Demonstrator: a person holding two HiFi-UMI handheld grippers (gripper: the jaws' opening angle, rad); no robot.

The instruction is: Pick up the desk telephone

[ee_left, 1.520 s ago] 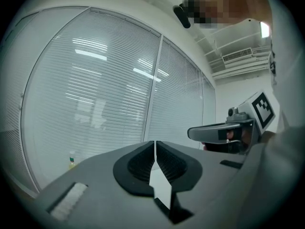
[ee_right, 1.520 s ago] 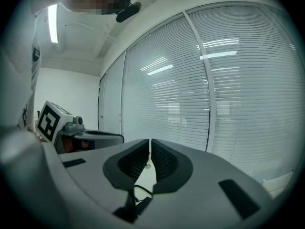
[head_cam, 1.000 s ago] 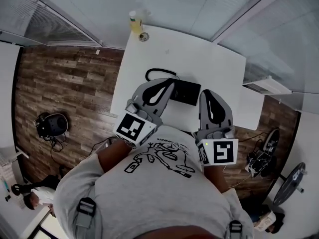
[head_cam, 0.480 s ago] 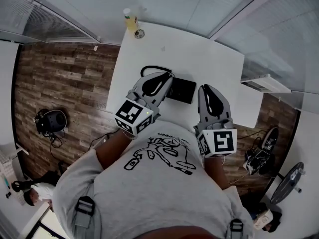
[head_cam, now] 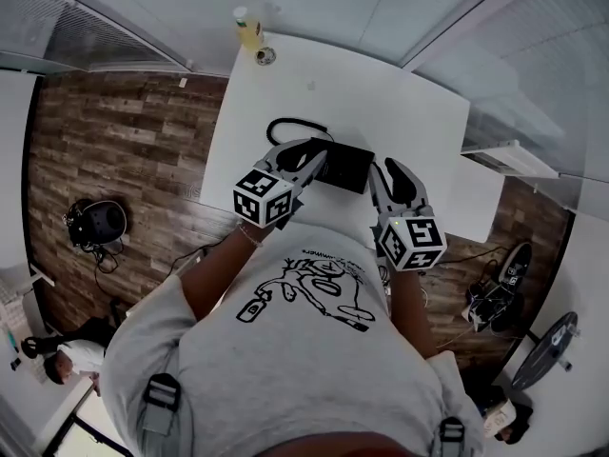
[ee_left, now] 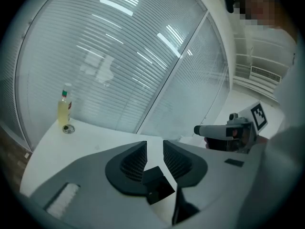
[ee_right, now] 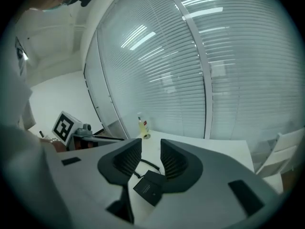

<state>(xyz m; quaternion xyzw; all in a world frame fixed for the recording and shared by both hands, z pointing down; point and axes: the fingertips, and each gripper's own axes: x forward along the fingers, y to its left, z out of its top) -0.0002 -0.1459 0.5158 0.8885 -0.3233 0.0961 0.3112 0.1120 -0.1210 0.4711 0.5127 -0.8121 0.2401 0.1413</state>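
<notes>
At the table's [head_cam: 381, 103] near edge, the desk telephone [head_cam: 344, 168] lies lengthwise along it. Your left gripper [head_cam: 319, 152] and right gripper [head_cam: 385, 171] flank its ends, equally near. Both sets of jaws have just been opening and stand apart, pinching nothing, the phone just ahead.

Desk telephone [head_cam: 344, 168] on table [head_cam: 400, 103], near its lower edge, frame centre. Cord [head_cam: 285, 124] loops off the telephone's upper left. Left tool [head_cam: 319, 152] just beside its left end, right tool [head_cam: 383, 171] just beside its right end. Bottle [head_cam: 249, 29] at table's upper-left corner, small round item [head_cam: 265, 56] just below it.
</notes>
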